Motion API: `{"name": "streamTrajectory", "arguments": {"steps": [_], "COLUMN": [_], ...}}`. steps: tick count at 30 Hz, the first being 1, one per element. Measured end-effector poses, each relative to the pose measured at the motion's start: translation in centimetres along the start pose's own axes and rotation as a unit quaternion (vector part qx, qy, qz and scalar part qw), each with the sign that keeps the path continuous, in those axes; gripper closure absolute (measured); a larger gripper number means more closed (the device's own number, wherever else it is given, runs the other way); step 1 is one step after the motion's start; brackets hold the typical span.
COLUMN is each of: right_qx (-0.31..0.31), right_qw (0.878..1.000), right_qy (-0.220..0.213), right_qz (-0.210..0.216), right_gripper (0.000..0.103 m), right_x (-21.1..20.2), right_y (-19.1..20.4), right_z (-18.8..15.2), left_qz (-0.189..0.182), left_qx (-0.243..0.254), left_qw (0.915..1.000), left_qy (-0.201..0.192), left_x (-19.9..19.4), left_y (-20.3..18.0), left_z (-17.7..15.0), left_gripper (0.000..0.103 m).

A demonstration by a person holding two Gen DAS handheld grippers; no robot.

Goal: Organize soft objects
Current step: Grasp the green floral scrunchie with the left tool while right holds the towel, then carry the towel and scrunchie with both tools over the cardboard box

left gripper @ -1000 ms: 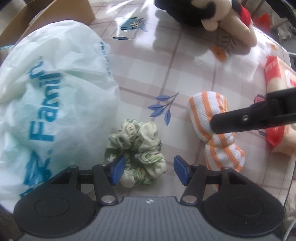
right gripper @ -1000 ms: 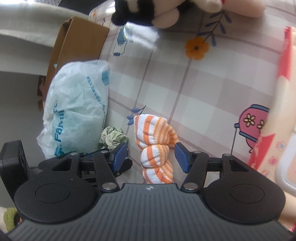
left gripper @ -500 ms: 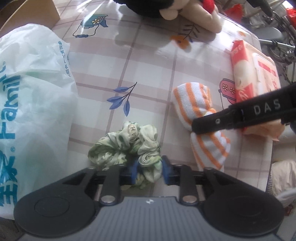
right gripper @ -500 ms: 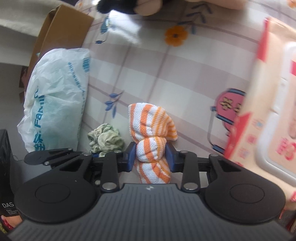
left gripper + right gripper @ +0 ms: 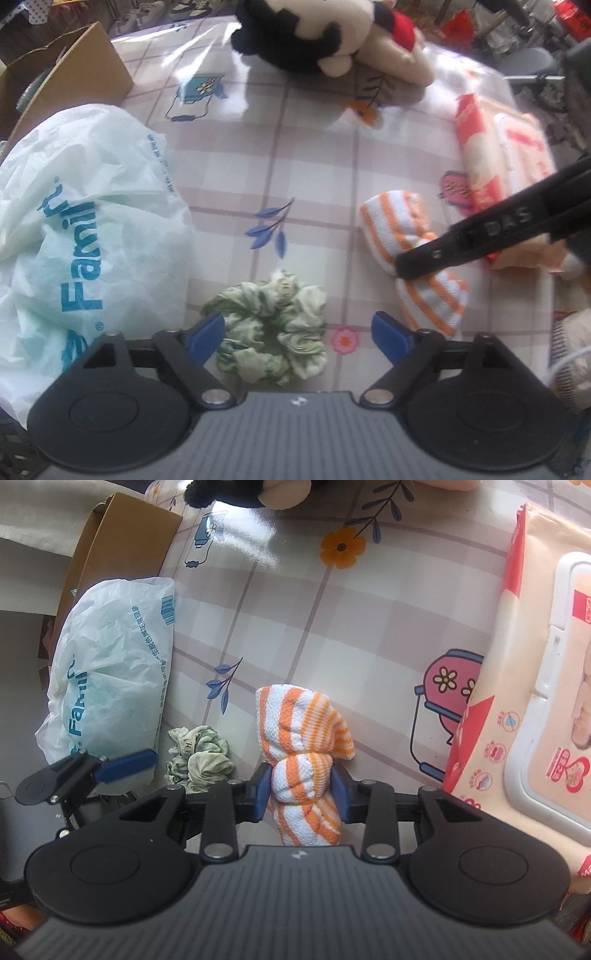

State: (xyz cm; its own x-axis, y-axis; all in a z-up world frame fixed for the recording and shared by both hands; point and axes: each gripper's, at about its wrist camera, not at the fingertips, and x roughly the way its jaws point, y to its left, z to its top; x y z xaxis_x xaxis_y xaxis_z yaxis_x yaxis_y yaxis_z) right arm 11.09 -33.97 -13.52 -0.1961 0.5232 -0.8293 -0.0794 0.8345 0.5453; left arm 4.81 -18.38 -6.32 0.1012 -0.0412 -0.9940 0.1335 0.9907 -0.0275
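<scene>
left gripper and right gripper: ribbed grey housing, two black round discs, black linkage arms with silver screws, blue finger pads; white "das" lettering on one arm.

A home, by the look of it. A table wears a checked cartoon-print oilcloth, and on it lie a plush toy, a wipes pack and a shop bag. A cardboard box stands at the table's edge.

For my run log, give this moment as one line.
left gripper: open by scrunchie | right gripper: shut on striped sock
</scene>
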Motion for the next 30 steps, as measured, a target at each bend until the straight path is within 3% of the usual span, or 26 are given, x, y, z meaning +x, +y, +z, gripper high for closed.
{"name": "streamTrajectory", "arguments": {"steps": [5,7,10,12,15,17,30], "right_qx": [-0.003,-0.004,-0.007,-0.008,0.001,0.013,0.068], "right_qw": [1.0,1.0,1.0,1.0,1.0,1.0,0.993], "right_qy": [0.001,0.0,-0.002,-0.006,-0.013,-0.018,-0.072], "right_qz": [0.001,0.002,0.003,0.001,0.001,0.006,0.063], "right_gripper": [0.067,0.067,0.067,0.068,0.07,0.071,0.071], "right_x": [0.2,0.3,0.2,0.1,0.0,-0.3,-5.3], "right_y": [0.2,0.2,0.3,0.3,0.2,0.1,1.6], "right_z": [-0.1,-0.1,-0.2,-0.3,-0.5,-0.8,-2.3], "left_qz": [0.027,0.035,0.029,0.026,0.029,0.027,0.015], "left_qx": [0.018,0.013,-0.005,-0.007,0.0,-0.001,-0.032], "left_qw": [0.9975,0.9968,0.9974,0.9978,0.9977,0.9969,0.9992], "left_qy": [0.063,0.07,0.066,0.06,0.061,0.074,0.017], "left_x": [3.4,4.1,4.0,3.6,3.3,2.8,-4.5], "left_y": [-0.2,0.0,0.7,0.9,0.9,1.1,2.6], "left_z": [0.9,1.0,1.2,1.1,1.1,1.2,1.0], "left_gripper": [0.015,0.021,0.035,0.053,0.071,0.076,0.08]}}
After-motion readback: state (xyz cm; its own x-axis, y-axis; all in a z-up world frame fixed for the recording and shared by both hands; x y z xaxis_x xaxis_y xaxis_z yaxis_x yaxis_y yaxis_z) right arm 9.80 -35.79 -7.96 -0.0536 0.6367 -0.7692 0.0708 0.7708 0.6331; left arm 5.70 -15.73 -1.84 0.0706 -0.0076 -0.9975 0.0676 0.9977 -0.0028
